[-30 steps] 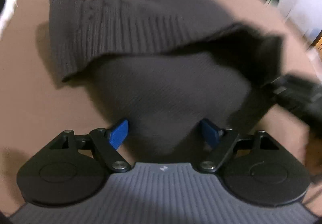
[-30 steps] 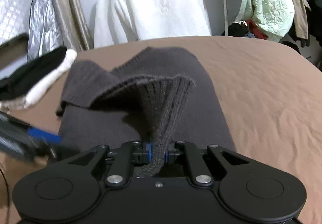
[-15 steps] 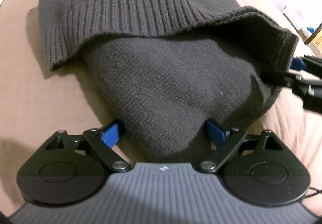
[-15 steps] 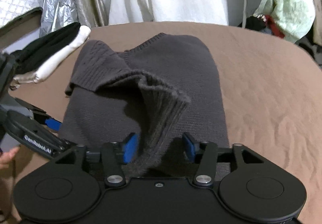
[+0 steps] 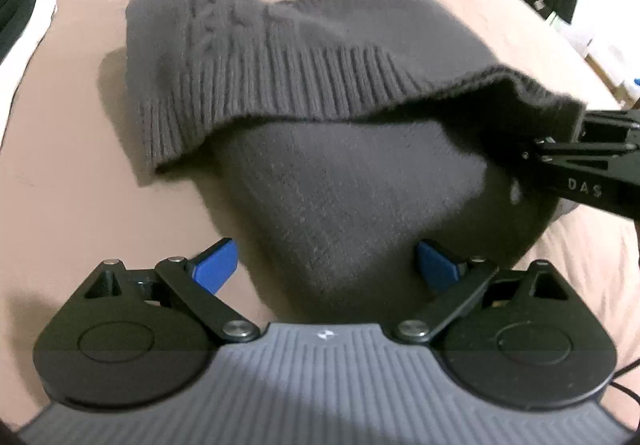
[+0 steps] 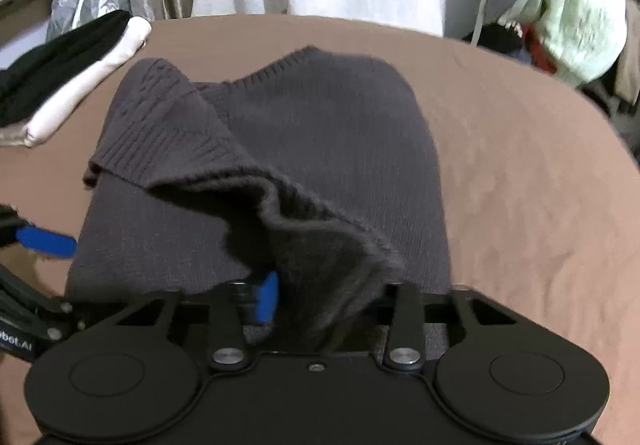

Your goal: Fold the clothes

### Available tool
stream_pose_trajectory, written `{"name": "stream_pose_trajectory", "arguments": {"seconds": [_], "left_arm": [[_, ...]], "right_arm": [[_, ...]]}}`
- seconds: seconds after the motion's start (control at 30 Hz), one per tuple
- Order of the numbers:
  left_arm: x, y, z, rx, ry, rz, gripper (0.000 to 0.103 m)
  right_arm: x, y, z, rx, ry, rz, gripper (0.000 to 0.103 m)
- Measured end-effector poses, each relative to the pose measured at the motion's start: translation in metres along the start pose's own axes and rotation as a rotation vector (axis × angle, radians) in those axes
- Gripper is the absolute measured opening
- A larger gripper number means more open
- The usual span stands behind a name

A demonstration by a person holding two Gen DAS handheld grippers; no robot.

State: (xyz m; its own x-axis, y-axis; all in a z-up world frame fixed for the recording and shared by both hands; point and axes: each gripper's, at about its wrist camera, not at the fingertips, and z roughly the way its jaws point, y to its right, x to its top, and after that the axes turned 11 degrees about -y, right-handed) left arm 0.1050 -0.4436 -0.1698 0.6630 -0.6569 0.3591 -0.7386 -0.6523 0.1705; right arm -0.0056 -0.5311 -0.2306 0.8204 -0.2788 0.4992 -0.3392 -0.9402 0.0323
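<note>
Left wrist view: our left gripper (image 5: 326, 263) stands wide open, holding nothing, its blue pads flanking the near fold of a dark grey knit sweater (image 5: 340, 185) at mid-frame on the brown bedspread (image 5: 72, 205).

Right wrist view: our right gripper (image 6: 320, 297) sits at lower centre, the ribbed hem (image 6: 328, 245) draped between its jaws; whether they pinch it we cannot tell. A loose hold could drop the hem, collapsing the fold.

Soft indoor light is falling from above, casting a shadow left of the sweater (image 5: 320, 93). Fisheye distortion is bending the edges; motion blur is smearing both views slightly.
</note>
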Motion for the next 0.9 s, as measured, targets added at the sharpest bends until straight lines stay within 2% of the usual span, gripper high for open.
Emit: {"name": "stream_pose_trajectory", "arguments": {"seconds": [0.07,0.13,0.37,0.6,0.73,0.9], "left_arm": [[-0.003,0.002,0.000,-0.045,-0.014,-0.004,0.088],[-0.009,0.007,0.004,-0.086,-0.039,-0.020,0.087],[-0.006,0.008,0.016,-0.059,-0.028,-0.004,0.087],[-0.004,0.009,0.000,-0.082,0.098,0.033,0.087],[-0.007,0.009,-0.002,-0.070,0.100,0.044,0.087],[0.011,0.024,-0.004,-0.068,0.109,0.054,0.087]], "right_arm": [[0.000,-0.007,-0.006,-0.015,0.005,-0.006,0.013],[-0.001,-0.012,-0.012,-0.033,0.009,-0.011,0.013],[-0.005,-0.017,-0.025,-0.061,0.014,0.002,0.013],[-0.006,-0.017,-0.027,-0.064,0.019,0.002,0.013],[-0.008,-0.015,-0.032,-0.056,0.032,0.015,0.013],[-0.014,-0.010,-0.045,-0.052,0.057,0.040,0.011]]}}
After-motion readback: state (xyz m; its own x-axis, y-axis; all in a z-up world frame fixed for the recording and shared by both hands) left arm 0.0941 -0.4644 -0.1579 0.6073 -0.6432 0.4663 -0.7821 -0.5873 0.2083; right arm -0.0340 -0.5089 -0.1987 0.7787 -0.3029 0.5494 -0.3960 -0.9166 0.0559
